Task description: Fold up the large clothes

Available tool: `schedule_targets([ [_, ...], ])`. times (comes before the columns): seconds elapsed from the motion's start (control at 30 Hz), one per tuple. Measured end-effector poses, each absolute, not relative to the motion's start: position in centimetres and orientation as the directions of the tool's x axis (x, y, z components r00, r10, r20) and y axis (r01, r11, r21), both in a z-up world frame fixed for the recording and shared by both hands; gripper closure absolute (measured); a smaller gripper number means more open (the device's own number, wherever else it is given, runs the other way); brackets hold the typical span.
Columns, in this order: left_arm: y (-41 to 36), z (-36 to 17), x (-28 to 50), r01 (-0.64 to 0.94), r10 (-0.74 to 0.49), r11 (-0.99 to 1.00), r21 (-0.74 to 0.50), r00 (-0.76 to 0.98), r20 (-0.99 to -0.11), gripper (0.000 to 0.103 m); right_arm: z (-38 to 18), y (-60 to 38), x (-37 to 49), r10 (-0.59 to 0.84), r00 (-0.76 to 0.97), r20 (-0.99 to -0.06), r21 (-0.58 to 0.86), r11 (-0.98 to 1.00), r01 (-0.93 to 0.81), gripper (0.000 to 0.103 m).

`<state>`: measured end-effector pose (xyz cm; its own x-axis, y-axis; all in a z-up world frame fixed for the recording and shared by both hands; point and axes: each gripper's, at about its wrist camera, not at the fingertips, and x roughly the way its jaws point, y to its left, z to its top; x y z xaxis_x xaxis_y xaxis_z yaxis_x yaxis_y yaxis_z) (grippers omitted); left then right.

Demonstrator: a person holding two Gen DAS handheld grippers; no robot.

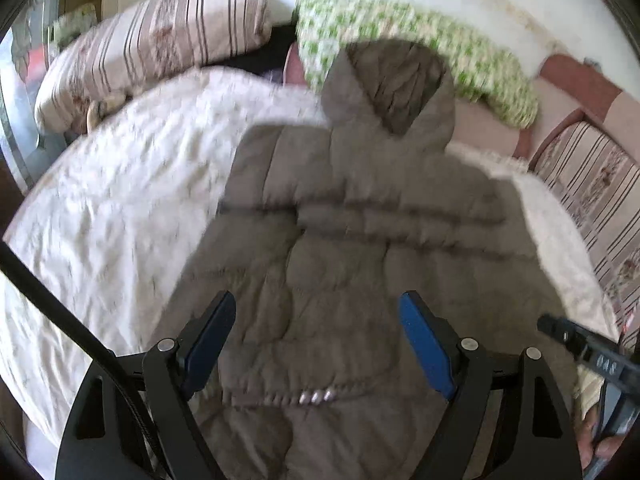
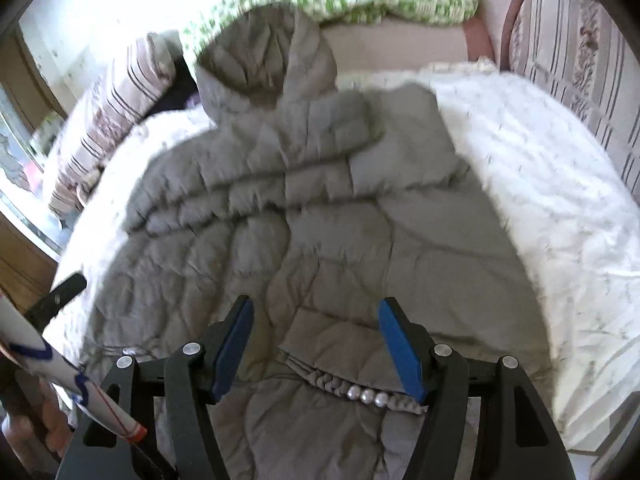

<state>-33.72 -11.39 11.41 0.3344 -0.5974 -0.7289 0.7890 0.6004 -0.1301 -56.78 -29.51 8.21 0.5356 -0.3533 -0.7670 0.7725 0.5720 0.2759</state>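
A grey-brown quilted jacket (image 1: 360, 220) lies flat on a white bedspread (image 1: 120, 200), its hood (image 1: 392, 88) pointing away from me. In the right wrist view the jacket (image 2: 320, 240) has a sleeve folded across its chest, and a row of pearl beads (image 2: 366, 396) sits on a trim near me. My left gripper (image 1: 318, 304) hovers open over the lower part of the jacket, with nothing between its blue pads. My right gripper (image 2: 316, 306) is open too, above the beaded trim and holding nothing. Each gripper's tip shows at the edge of the other's view.
A striped pillow (image 1: 160, 40) and a green-patterned cushion (image 1: 400, 32) lie beyond the hood. A striped upholstered back (image 2: 580, 60) runs along the right side of the bed. A wooden cabinet edge (image 2: 24, 264) stands at the left. A hand (image 1: 600, 444) shows low right.
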Motion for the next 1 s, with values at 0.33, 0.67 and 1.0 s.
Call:
schedule_targets([
  [0.33,-19.6,12.7,-30.3,0.817,-0.654,0.564,-0.121,0.352,-0.67,0.02,10.1,-31.9,-54.5,-0.38,0.514,-0.769,0.262,0.546,0.796,0.033],
  [0.67,-22.9,8.3,-24.8,0.795,-0.617,0.601,-0.077,0.401,-0.677,0.02,14.9,-38.8,-47.4,-0.318,0.553,-0.77,0.331,0.542,0.773,0.033],
  [1.0,-21.3,9.2,-23.1,0.783,-0.64,0.613,-0.099,0.42,-0.643,0.02,27.3,-51.1,-34.9,-0.371,0.613,-0.698,0.447,0.443,0.777,0.033],
])
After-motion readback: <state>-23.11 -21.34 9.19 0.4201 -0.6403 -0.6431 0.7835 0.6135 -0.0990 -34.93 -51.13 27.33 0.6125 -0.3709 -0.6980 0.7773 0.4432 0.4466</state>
